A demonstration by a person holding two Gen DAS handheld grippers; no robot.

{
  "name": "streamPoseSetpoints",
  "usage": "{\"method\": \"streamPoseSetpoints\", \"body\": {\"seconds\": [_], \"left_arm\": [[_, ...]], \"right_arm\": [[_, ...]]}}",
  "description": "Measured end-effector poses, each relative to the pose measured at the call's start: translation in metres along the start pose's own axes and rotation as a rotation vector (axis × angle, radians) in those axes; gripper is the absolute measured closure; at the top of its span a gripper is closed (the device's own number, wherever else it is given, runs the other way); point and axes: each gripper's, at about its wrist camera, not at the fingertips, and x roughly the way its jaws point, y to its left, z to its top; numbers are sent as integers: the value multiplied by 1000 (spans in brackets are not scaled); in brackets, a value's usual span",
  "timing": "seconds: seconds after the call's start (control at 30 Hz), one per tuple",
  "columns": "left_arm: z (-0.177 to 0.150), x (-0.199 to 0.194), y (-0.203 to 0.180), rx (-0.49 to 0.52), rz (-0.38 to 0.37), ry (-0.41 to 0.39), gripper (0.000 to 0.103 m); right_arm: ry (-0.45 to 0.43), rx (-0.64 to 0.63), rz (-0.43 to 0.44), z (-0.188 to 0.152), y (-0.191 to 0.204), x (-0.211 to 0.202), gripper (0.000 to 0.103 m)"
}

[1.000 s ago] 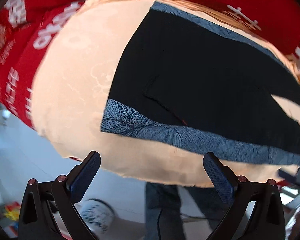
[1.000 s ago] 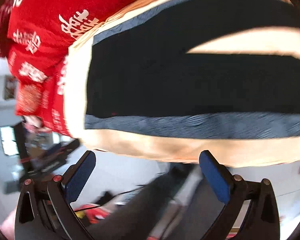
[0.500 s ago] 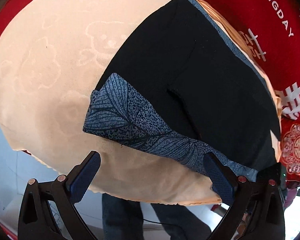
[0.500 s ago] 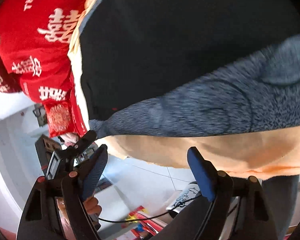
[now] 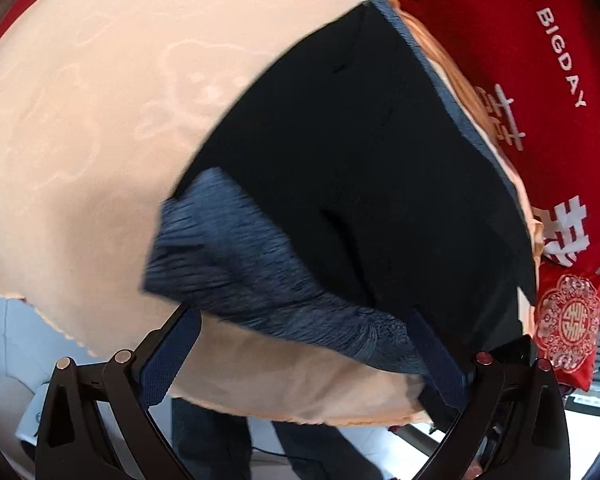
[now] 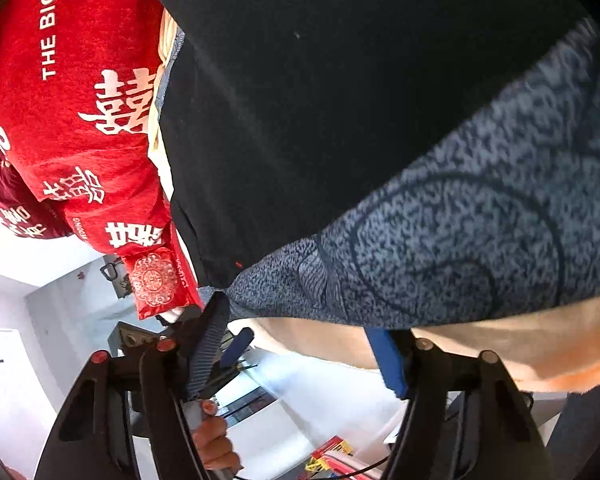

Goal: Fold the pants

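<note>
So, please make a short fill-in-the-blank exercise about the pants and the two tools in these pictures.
1. The pants are mostly ____ in colour.
2. Their blue-grey patterned band lies on a ____-coloured cloth.
3. The blanket beyond is ____ with white lettering.
4. Both the left tool and the right tool are ____.

Missing words: black; peach; red; open

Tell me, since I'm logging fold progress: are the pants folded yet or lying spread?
Spread, unfolded. The pants lie flat in one layer on the peach blanket, their patterned blue band along its near edge.
</note>
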Motion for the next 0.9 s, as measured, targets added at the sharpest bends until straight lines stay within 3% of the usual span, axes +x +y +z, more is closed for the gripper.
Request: {"method": "streamPoseSetpoints", "body": {"seconds": [0.03, 0.07, 0.1, 0.17, 0.2, 0.3, 0.37, 0.5, 0.57, 0.77, 0.9], "left_arm": [[1, 1, -5, 4, -12, 1, 0], [1, 2, -12, 9, -26, 3, 0], [3, 6, -19, 14, -30, 12, 1], [6, 11, -26, 19, -26, 19, 29], [9, 16, -28, 18, -16, 28, 55], [14, 25, -26, -6, 4, 37, 66], [12, 23, -24, 12, -2, 36, 66], [11, 22, -28, 69, 19, 58, 66], [12, 23, -29, 81, 24, 68, 66], [14, 27, -32, 130, 45, 105, 66], [16, 28, -37, 163, 68, 127, 66]], "right_arm": [[-3, 12, 21, 6, 3, -1, 70], [-4, 13, 39, 8, 4, -4, 95], [-8, -4, 52, 9, 11, -8, 95], [9, -95, 77, 5, 33, -19, 95], [25, -136, 86, 2, 43, -23, 95], [66, -207, 45, -5, 53, -30, 93], [80, -216, -37, -3, 44, -34, 90], [-23, -119, -126, 3, 2, -73, 45], [-91, -70, -145, 8, -20, -98, 44], [-266, 75, -16, 3, -61, -151, 45], [-304, 199, 102, 8, -78, -153, 49]]}}
